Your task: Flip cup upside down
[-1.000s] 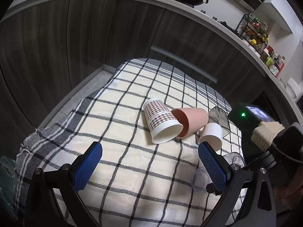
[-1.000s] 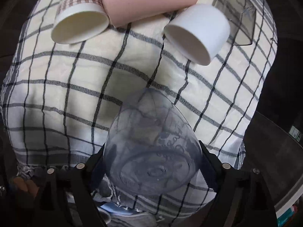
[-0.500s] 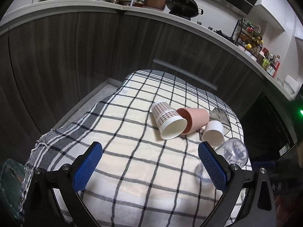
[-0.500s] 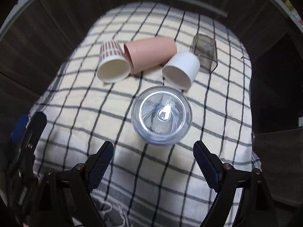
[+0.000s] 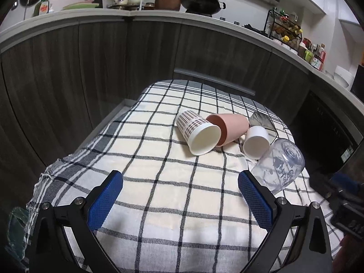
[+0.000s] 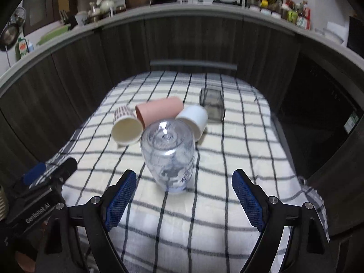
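Note:
A clear plastic cup (image 6: 169, 154) stands upside down on the checked cloth (image 6: 238, 163), base up; it also shows in the left wrist view (image 5: 278, 166) at the right. My right gripper (image 6: 182, 198) is open and empty, just behind the cup and apart from it. My left gripper (image 5: 179, 201) is open and empty over the near cloth. A plaid paper cup (image 5: 198, 134), a pink cup (image 5: 229, 128) and a white cup (image 5: 256, 142) lie on their sides behind. A dark clear square cup (image 6: 211, 107) stands upside down at the back.
The cloth-covered table (image 5: 147, 150) is ringed by dark wood cabinets (image 5: 113, 68). The countertop above holds a wok (image 5: 201, 1), bottles (image 5: 314, 54) and dishes. The left gripper's body (image 6: 38, 195) shows at the right wrist view's lower left.
My right gripper held the clear cup, set it upside down on the cloth, opened and drew back. My left gripper also pulled back and higher.

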Demonstrator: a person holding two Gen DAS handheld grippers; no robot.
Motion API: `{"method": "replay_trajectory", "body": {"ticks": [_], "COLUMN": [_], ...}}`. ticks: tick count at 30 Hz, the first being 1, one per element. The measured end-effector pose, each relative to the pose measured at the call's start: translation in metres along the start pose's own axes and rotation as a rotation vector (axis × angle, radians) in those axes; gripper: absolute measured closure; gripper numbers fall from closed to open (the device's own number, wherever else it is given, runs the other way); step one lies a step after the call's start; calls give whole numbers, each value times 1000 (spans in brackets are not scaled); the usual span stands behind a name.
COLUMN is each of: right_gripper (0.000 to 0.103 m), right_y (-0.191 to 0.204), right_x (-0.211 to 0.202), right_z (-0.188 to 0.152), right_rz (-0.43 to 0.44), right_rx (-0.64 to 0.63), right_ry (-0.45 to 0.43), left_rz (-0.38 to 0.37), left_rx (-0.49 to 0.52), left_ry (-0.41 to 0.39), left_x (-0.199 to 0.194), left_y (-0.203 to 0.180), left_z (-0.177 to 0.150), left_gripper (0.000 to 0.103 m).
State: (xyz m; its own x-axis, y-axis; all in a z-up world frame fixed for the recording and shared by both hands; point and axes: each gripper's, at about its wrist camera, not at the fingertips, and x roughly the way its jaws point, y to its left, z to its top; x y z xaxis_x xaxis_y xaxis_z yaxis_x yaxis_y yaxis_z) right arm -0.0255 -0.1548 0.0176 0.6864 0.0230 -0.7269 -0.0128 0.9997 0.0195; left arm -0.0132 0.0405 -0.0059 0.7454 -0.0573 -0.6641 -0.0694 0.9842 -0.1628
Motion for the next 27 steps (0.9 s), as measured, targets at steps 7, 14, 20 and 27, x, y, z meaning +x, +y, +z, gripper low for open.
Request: {"method": "replay_trajectory", "body": {"ticks": [7,14,20,27], "right_gripper": [10,7,7,7], "right_y": [-2,1,-12,-19], "right_x": [-17,-20,-27,-39], "right_z": [-10,-24,-28,-29], "right_rz": [-3,-21,-63,-88], "right_rx": [45,33,86,107], "right_ry": [-160,-208,-263,-314], "left_rz": [25,53,69,68], "left_rx": [12,76,111,147], "left_ry": [-76,-127,-147,-179], "left_x": [-16,-29,-33,-40], "left_y": [3,-9,-17,-25], "left_z": [3,-1,-4,-7], "left_gripper": [0,0,0,0]}}
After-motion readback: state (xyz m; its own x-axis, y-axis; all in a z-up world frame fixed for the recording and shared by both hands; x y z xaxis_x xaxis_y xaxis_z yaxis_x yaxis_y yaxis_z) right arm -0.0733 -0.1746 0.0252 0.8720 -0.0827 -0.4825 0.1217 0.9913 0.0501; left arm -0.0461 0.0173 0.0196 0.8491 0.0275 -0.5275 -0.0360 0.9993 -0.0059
